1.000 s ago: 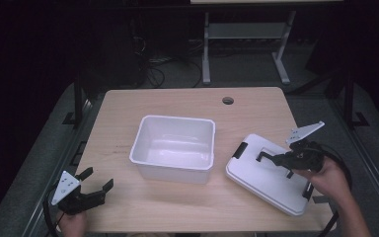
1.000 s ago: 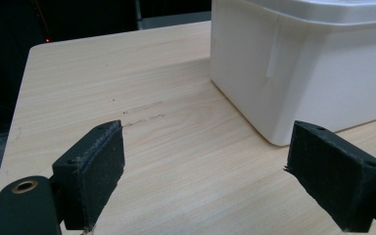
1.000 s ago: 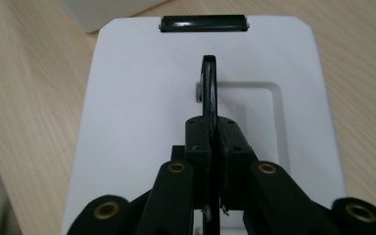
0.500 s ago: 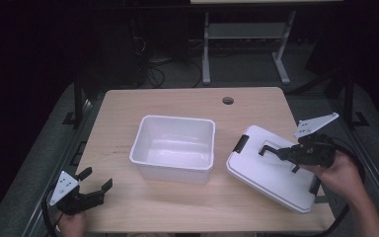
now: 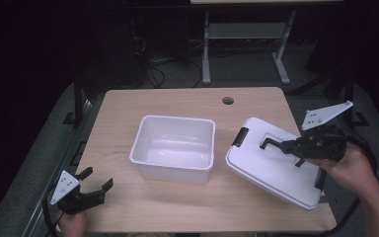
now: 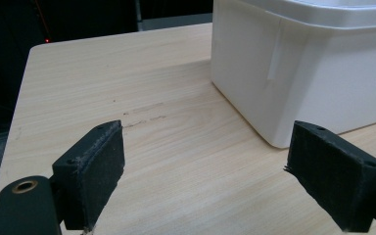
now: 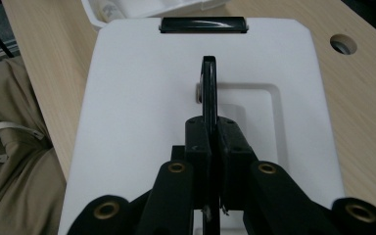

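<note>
A white lid (image 5: 276,168) tilts above the right side of a light wooden table (image 5: 177,98), its near-left edge low and its far end raised, lifted by the thin black handle (image 7: 209,88) that stands up from a shallow recess in its middle. The right gripper (image 5: 281,145), held in a person's right hand (image 5: 348,165), has its two black jaws pressed tight on that handle; in the right gripper view the pads meet on either side of the upright black strip. A black latch (image 5: 240,137) sits on the lid's end nearest a white tub (image 5: 175,148), which stands open and upright at the centre of the table, just beside the lid. A round hole (image 5: 228,100) marks the tabletop beyond both. At the near-left corner the left gripper (image 5: 94,186), in the person's left hand (image 5: 71,224), hovers low over bare wood with its jaws spread wide and nothing between them; its own view looks along the table toward the tub's near corner (image 6: 274,88). A metal-legged stand (image 5: 246,44) and trailing cables lie on the dark floor behind the table.
</note>
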